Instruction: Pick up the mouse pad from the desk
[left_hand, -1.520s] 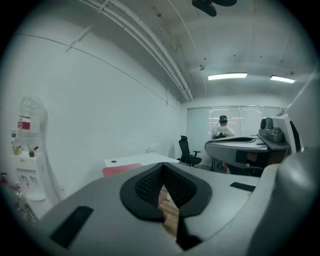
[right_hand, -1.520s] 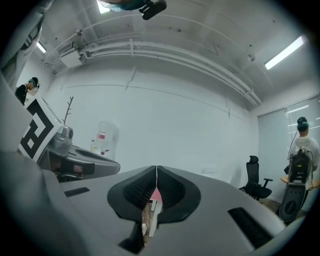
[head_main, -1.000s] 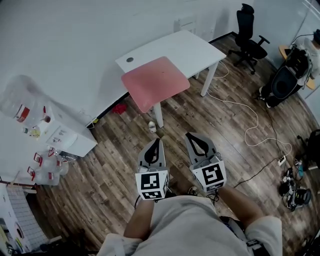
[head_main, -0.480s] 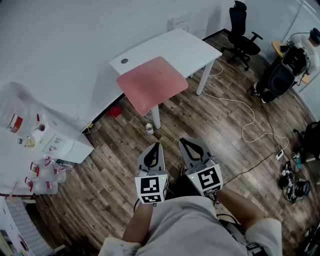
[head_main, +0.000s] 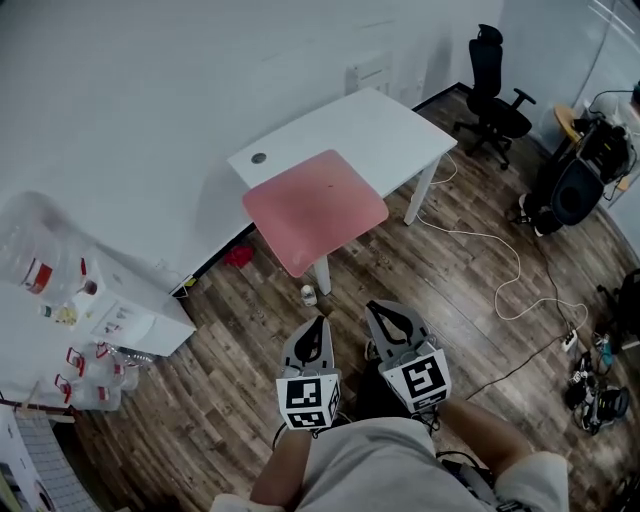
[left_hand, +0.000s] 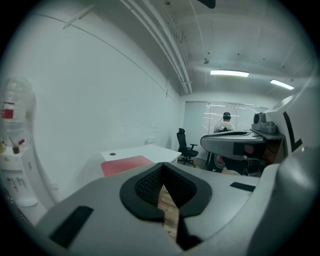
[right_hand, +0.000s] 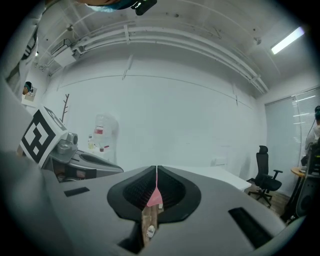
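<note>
So the pink mouse pad (head_main: 315, 208) is lying flat on the near end of the white surface (head_main: 390, 120), and it looks like its front corner pokes out past the edge. Both grippers are well short of it, side by side over the wood floor (head_main: 220, 350). The left gripper (head_main: 319, 322) has its fingers (left_hand: 145, 187) pressed together with nothing in them. Same deal for the right gripper (head_main: 384, 308): fingers (right_hand: 172, 192) closed up, empty. There's a black office chair (head_main: 495, 95) off past the far end.
</note>
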